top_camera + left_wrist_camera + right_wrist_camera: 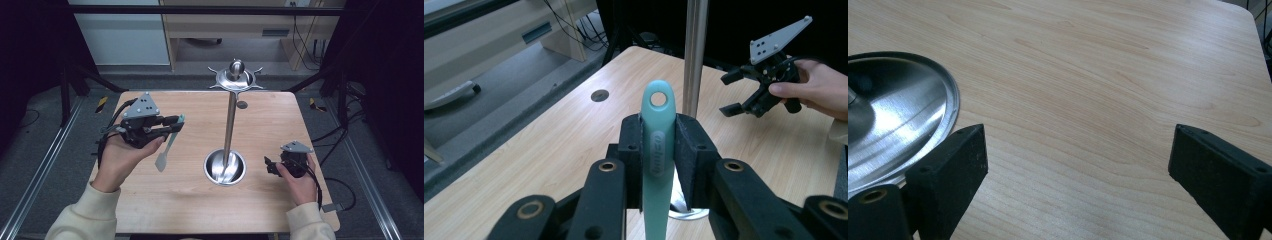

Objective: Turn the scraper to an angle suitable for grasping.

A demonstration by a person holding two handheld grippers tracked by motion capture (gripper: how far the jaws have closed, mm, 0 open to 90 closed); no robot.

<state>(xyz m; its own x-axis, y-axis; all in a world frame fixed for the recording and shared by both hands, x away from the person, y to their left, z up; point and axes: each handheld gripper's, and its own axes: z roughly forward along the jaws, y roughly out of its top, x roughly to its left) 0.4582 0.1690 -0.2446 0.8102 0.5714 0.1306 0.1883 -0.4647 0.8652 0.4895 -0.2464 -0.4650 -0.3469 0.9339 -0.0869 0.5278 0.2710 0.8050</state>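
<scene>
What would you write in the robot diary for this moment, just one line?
left gripper: shut on teal utensil | right gripper: open, holding nothing, above table | metal stand: upright mid-table, hooks bare

The teal spatula (658,150) with a hole at its handle end was clamped by the handle in the left tool (172,121), blade hanging down-left above the surface (190,200). The shiny steel stand (230,120) stood upright mid-surface on its round dish base.
</scene>
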